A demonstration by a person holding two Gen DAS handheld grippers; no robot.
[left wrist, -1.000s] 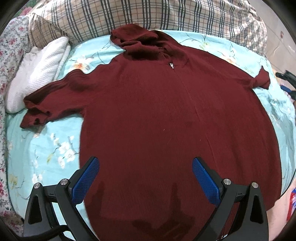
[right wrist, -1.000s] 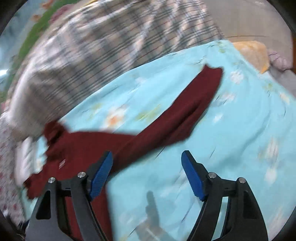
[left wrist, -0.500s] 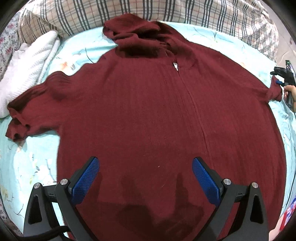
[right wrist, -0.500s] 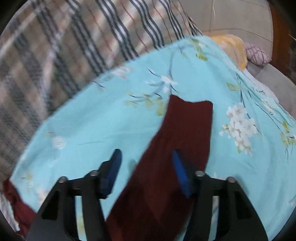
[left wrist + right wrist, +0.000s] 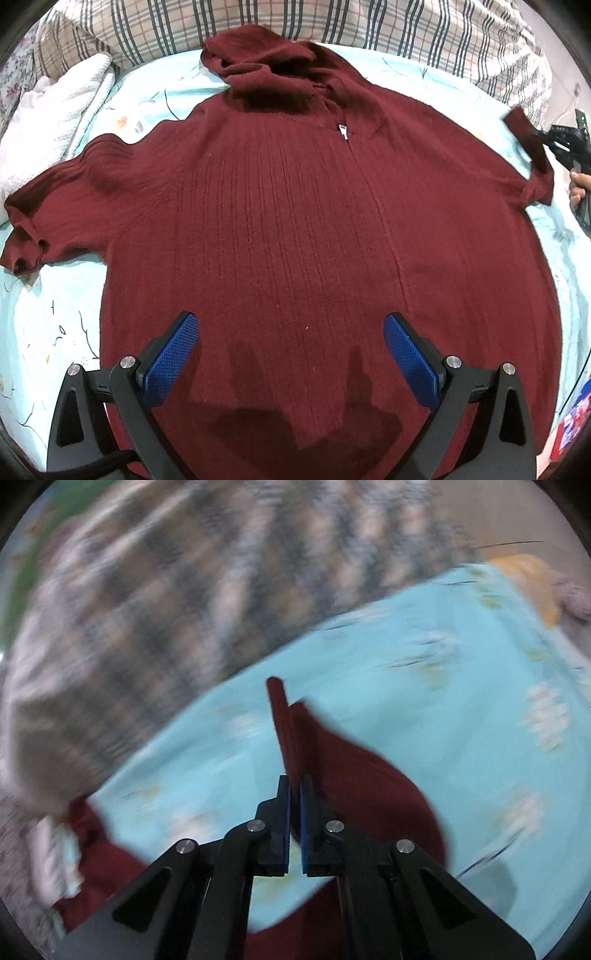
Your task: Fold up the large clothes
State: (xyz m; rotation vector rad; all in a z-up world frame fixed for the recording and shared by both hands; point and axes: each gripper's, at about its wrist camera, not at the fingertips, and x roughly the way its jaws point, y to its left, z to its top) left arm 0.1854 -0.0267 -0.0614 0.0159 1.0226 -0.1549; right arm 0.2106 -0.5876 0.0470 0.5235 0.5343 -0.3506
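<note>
Lying flat on the bed, the sweater has its sleeve clamped in the right hand-held gripper, whose jaws have just been closing, while the left hand-held gripper is held apart over the hem, so the sleeve is to be carried across toward the body.

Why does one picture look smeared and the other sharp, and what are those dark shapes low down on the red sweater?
Right wrist view: the plaid blanket and blue sheet streak with motion blur, while the right claw, pinching the sleeve, stays crisp. Left wrist view: sharp but bulged by the fisheye lens; the dark shapes on the sweater are shadows below the open left claw.
</note>
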